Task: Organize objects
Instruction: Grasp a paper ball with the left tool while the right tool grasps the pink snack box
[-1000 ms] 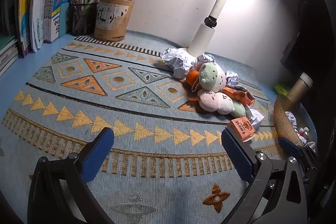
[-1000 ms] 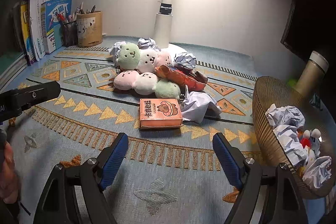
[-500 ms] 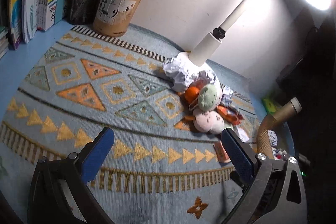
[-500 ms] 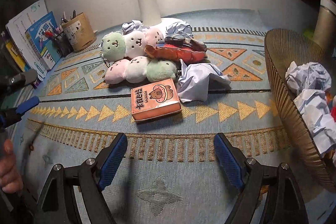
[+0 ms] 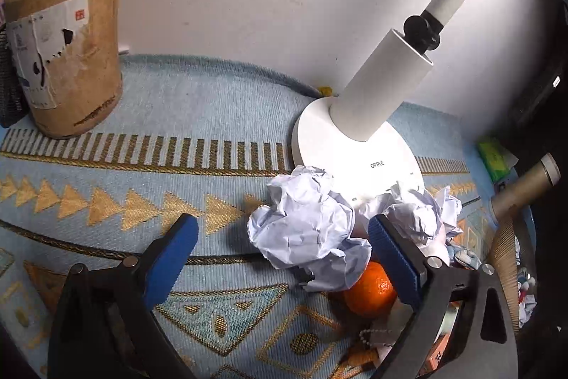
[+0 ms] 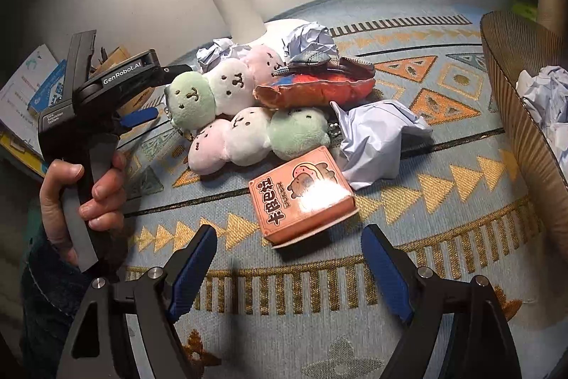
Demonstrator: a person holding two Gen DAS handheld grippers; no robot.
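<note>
Readable text: lamp base [image 5: 358, 144] says "OPPLE". Your left gripper's body reads "GenRobot.AI" in the right wrist view, with a small "Data Acquisition System" label under it. The orange box [image 6: 301, 194] carries large Chinese characters and a cartoon animal; glare washes out the rest. Pen holder [image 5: 67, 59] has a torn paper label, print too small to read.

Left gripper [image 5: 280, 247]: jaws have just been closing in but are still wide apart, nothing clamped. A crumpled paper ball [image 5: 305, 229] sits between the blue pads, nearer the right pad, no pad pressing on it. An orange [image 5: 369, 286] lies just under and behind that paper, against the right finger. A second paper wad [image 5: 422, 212] lies on the lamp base edge beyond.

Right gripper [image 6: 287, 265]: jaws well apart, empty. The orange box lies just ahead of the fingertips, between their lines, not touched. Behind it are a pile of plush toys [image 6: 234, 116], a red pouch [image 6: 316, 87] and a flattened paper wad [image 6: 376, 137].

Room: open mat [image 6: 319, 325] under your right gripper; a basket [image 6: 522, 116] holding paper sits at the right edge. On the left side, mat is bare between pen holder and lamp; the wall is close behind both.
</note>
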